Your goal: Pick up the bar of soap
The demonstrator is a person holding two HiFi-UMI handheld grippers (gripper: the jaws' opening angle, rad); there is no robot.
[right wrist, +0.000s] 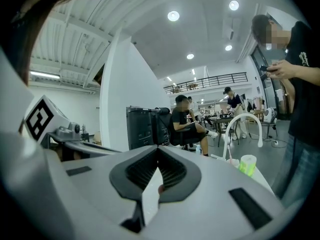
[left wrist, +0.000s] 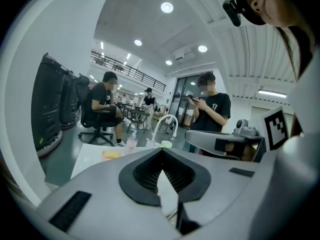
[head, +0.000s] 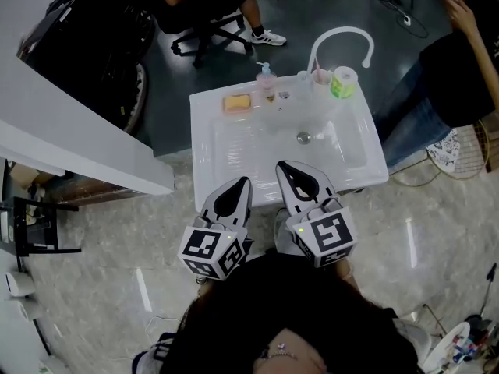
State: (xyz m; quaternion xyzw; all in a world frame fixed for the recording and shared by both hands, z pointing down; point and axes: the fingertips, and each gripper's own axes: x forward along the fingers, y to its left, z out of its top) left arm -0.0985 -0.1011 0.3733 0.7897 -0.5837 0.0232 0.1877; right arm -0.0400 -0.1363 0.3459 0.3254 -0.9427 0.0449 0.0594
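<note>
The bar of soap [head: 237,103] is orange-yellow and lies on the far left corner of the white sink [head: 210,170]. In the left gripper view the soap [left wrist: 111,154] shows small, ahead and to the left. My left gripper [head: 243,182] hovers over the sink's near edge, jaws shut, nothing between them. Beside it my right gripper [head: 284,166] reaches slightly farther over the basin, also shut and empty. Both stand well short of the soap. From each gripper's own view, the left gripper [left wrist: 161,151] and the right gripper [right wrist: 158,148] have their jaw tips closed together.
A white curved faucet [head: 343,36], a pump bottle [head: 267,80], a cup [head: 320,79] and a green-white roll [head: 342,82] line the sink's far edge. The drain [head: 304,138] sits mid-basin. One person stands at the right [head: 460,61]; another sits on a chair [head: 207,26] behind.
</note>
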